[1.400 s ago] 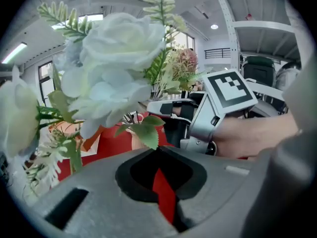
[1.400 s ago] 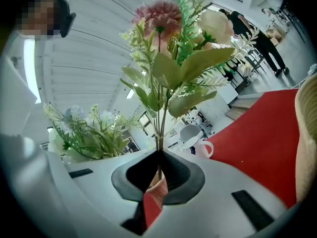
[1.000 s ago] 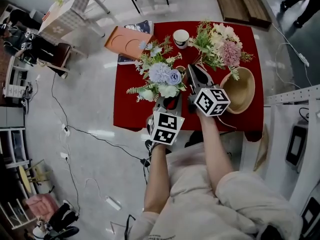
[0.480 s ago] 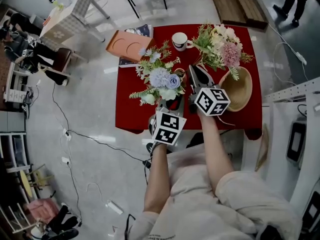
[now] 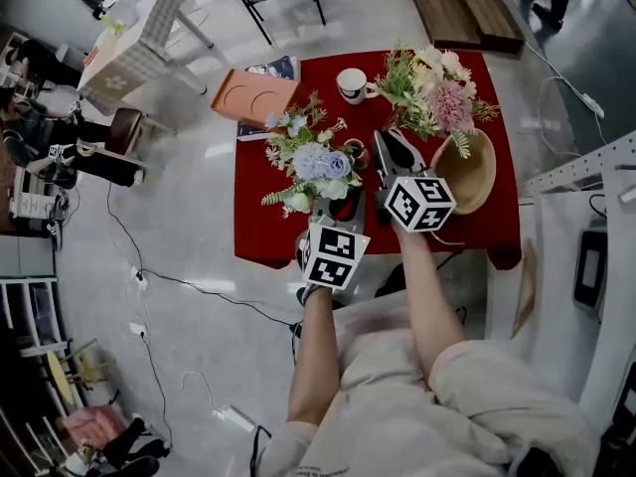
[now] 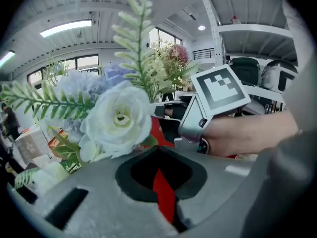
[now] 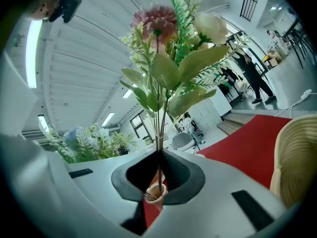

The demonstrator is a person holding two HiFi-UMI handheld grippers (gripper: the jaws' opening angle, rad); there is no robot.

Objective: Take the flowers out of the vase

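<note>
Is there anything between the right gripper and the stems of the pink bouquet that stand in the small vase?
Nothing visible does. The right gripper has its jaws closed on the pink bouquet at its stems, just above the small vase. The blue bouquet is off to the side, not between.
</note>
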